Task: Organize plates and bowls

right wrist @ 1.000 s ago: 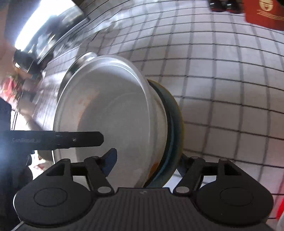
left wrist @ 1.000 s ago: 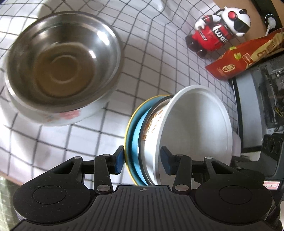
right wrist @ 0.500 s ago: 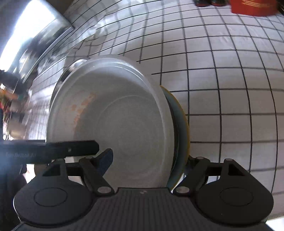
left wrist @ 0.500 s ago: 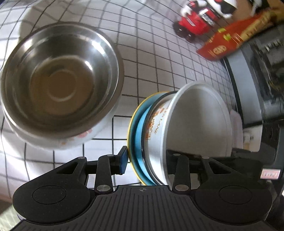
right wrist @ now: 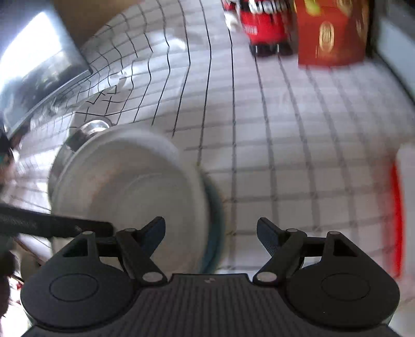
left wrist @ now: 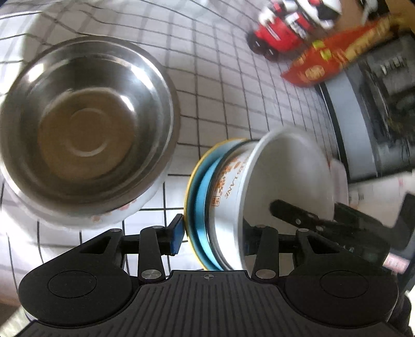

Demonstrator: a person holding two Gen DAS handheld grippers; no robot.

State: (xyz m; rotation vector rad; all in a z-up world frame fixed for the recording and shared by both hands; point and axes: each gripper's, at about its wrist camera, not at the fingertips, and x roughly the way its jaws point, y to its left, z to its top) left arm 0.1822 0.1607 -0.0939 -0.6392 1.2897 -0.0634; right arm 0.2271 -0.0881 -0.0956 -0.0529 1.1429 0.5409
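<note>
Left tool (left wrist: 211, 237) jaws opening; right tool (right wrist: 210, 234) jaws apart.

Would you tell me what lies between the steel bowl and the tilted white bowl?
In the left wrist view, only bare checked tablecloth separates the steel bowl from the white bowl and the blue plate behind it.

On the table (left wrist: 215, 85) a steel bowl (left wrist: 85, 129) sits to the left. Just right of it, a bowl (left wrist: 288, 186) and a plate (left wrist: 197, 197) stand tipped on edge, the plate against the bowl's underside. Behind them, well apart, stand a toy (left wrist: 290, 23) and a box (left wrist: 337, 57), the box to the toy's right.
</note>
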